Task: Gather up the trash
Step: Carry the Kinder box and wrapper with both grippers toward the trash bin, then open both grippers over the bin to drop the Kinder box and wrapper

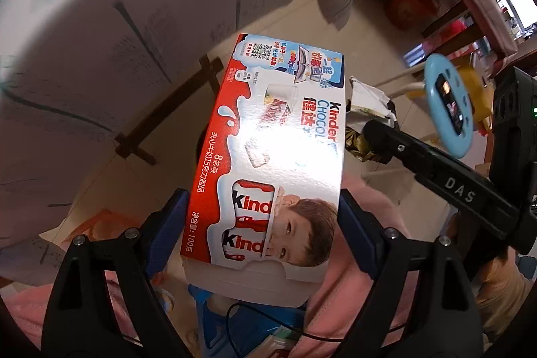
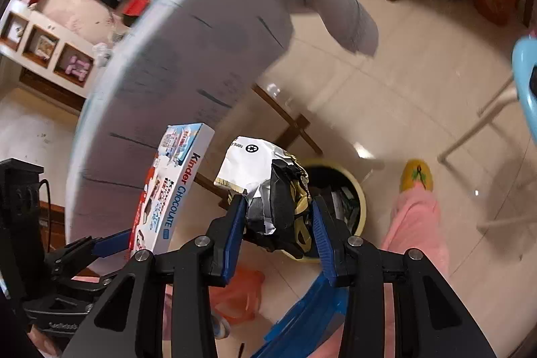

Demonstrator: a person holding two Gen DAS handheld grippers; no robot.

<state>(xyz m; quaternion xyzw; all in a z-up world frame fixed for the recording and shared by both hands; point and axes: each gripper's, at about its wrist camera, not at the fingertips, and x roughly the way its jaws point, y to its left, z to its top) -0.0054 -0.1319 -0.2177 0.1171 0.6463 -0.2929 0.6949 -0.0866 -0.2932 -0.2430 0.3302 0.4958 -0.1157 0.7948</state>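
Observation:
My left gripper (image 1: 263, 217) is shut on a flat red and white Kinder chocolate box (image 1: 278, 156), held in the air beside the round table. The box also shows in the right wrist view (image 2: 171, 187), left of my right gripper. My right gripper (image 2: 278, 220) is shut on a crumpled white, black and gold wrapper (image 2: 268, 183). The wrapper shows in the left wrist view (image 1: 365, 119) just right of the box. A yellow-rimmed trash bin (image 2: 355, 193) stands on the floor right behind and below the wrapper, with dark trash inside.
A round table with a grey cloth (image 2: 188, 56) fills the upper left, its dark wooden legs (image 2: 288, 123) on the tiled floor. A blue-seated stool (image 2: 523, 72) stands at the right. The person's pink trouser leg and yellow slipper (image 2: 416, 176) are right of the bin.

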